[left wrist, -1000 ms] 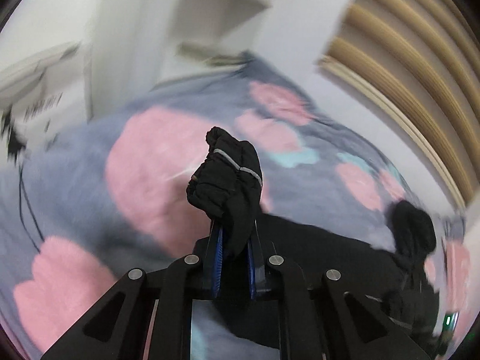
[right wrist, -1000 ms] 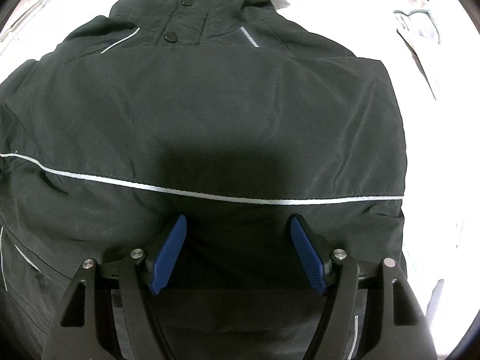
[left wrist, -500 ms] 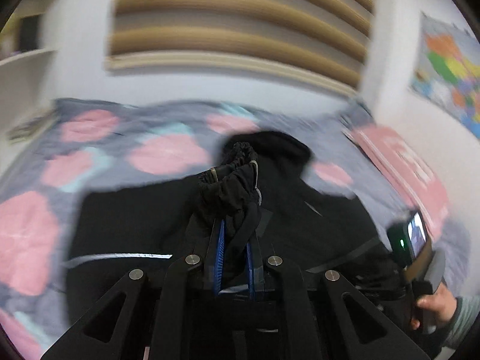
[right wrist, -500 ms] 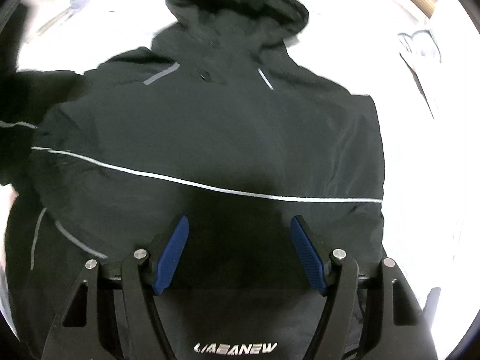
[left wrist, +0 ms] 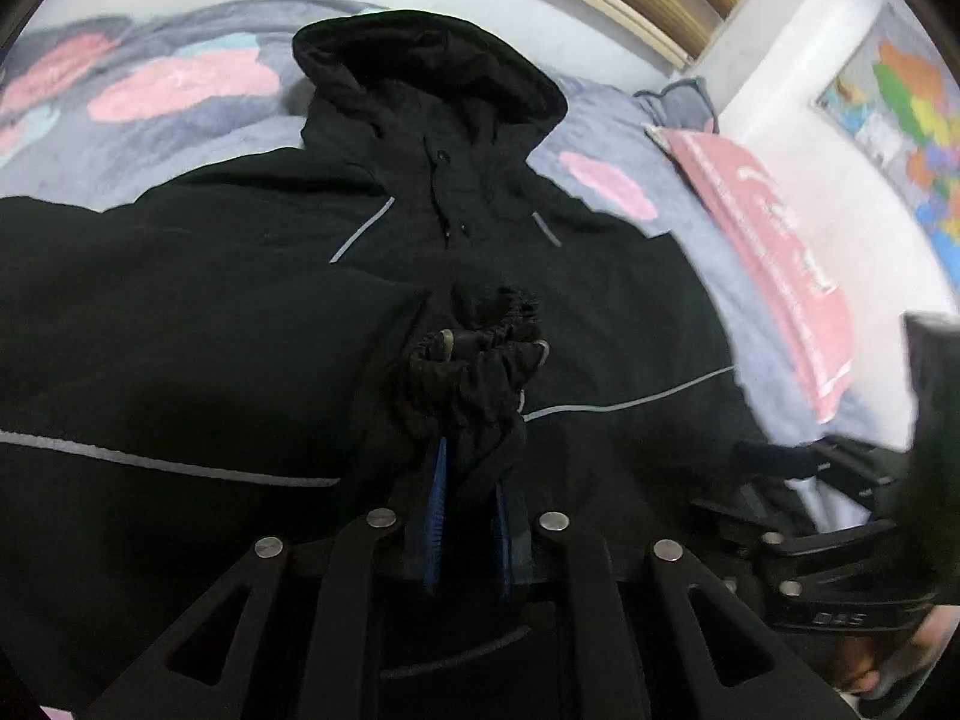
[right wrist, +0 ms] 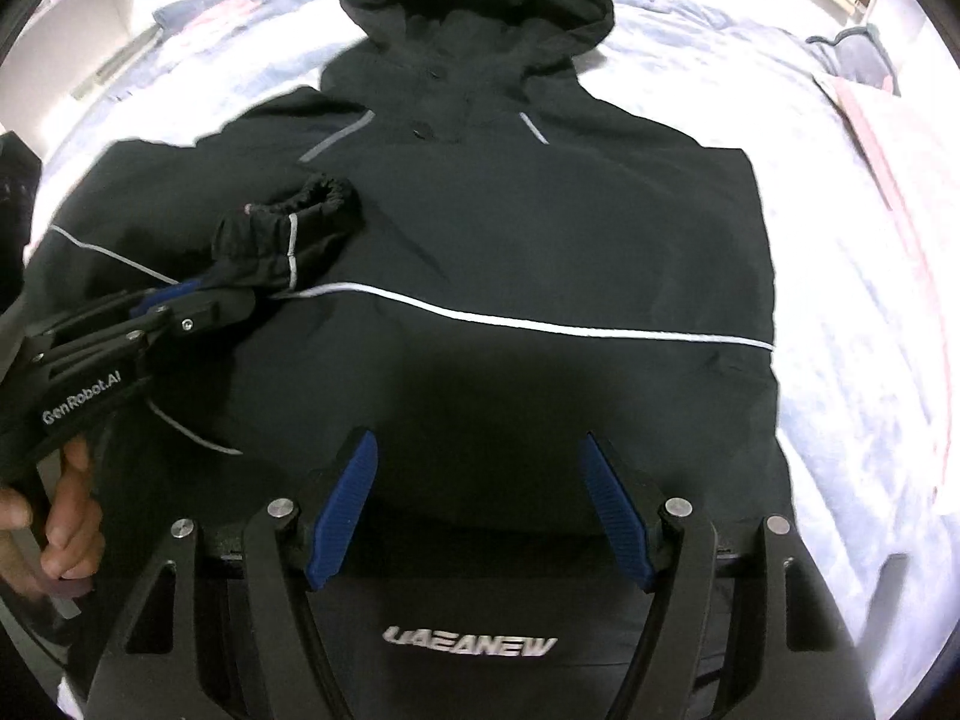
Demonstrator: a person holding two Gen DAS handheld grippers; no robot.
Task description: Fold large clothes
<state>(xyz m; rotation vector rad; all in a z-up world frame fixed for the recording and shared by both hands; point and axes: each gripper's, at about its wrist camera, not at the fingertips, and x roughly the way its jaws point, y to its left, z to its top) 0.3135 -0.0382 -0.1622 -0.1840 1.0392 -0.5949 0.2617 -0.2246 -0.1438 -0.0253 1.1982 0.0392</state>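
a large black hooded jacket (right wrist: 540, 252) of smooth shell fabric lay front-up across the grey bed cover with pink blotches (left wrist: 180, 90), its hood (right wrist: 480, 6) at the far end and its hem nearest the cameras. thin reflective piping crossed the chest, and white lettering showed on the near panel. the left gripper (left wrist: 468, 510), black with blue pads, came in from the left of the jacket and pinched the elastic black sleeve cuff (right wrist: 294, 228) between its nearly closed jaws; those jaws had just been easing apart slightly, yet the bunched fabric sat between the pads. the cuff hung over the jacket's left chest, just beside the piping line, with the sleeve drawn across the body. a hand (right wrist: 54, 510) gripped that tool's handle at the near left. the right gripper (right wrist: 480, 516) hovered above the jacket's lower middle, its blue pads spread wide with nothing between them. a pink pillow (left wrist: 774, 252) lay at the right of the bed, beside a white wall with a coloured map (left wrist: 894, 120).
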